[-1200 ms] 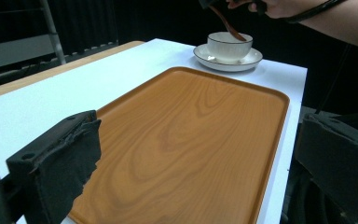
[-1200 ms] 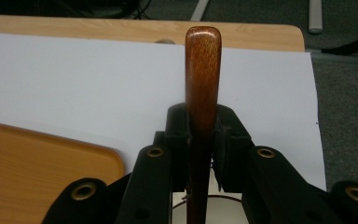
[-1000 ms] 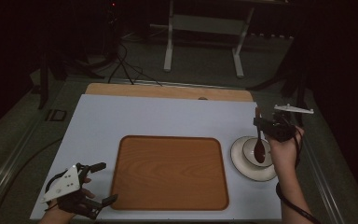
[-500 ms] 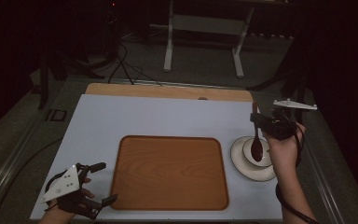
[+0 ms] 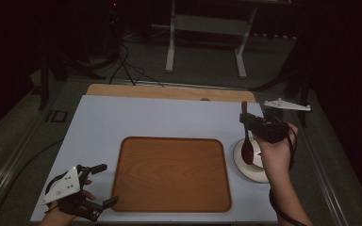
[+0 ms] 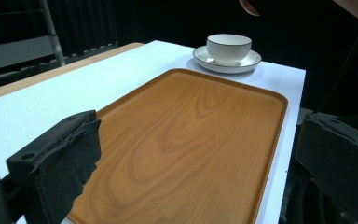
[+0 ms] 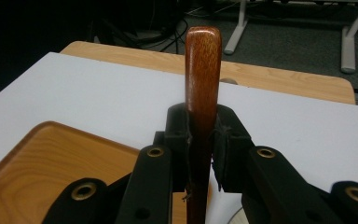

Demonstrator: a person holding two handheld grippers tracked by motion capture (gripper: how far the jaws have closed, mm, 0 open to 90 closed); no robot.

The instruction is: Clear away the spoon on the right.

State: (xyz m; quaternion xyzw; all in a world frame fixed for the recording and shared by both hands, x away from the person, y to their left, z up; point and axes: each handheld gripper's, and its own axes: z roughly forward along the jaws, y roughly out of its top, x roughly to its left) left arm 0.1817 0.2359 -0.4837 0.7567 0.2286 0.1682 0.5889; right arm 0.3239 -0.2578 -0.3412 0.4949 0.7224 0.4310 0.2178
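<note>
Over the saucer: the right gripper holds a wooden spoon upright, handle end up, bowl hanging down above the white saucer at the table's right side.
Right claw state: clamped on the spoon's handle; in the right gripper view the two black pads squeeze the stem of the spoon from both sides, and the rounded handle end stands up past them.
Why held so: gripping partway up the handle, I judge, keeps the spoon's bowl free and hanging plumb, so it can be carried clear of the crockery without knocking it.
Spoon relative to claw: the handle runs between the jaws, its top just above them and its bowl well below, near the saucer but not resting on it as far as the high view tells.
Cup and saucer: the left gripper view shows a white cup seated in the middle of the saucer, past the far corner of the tray.
Tray: the wooden tray lies flat and bare mid-table, just beside the saucer; likely the spot meant for the things.
Left claw state: the left gripper rests at the near left corner of the table, jaws apart, nothing between them, facing across the tray.
</note>
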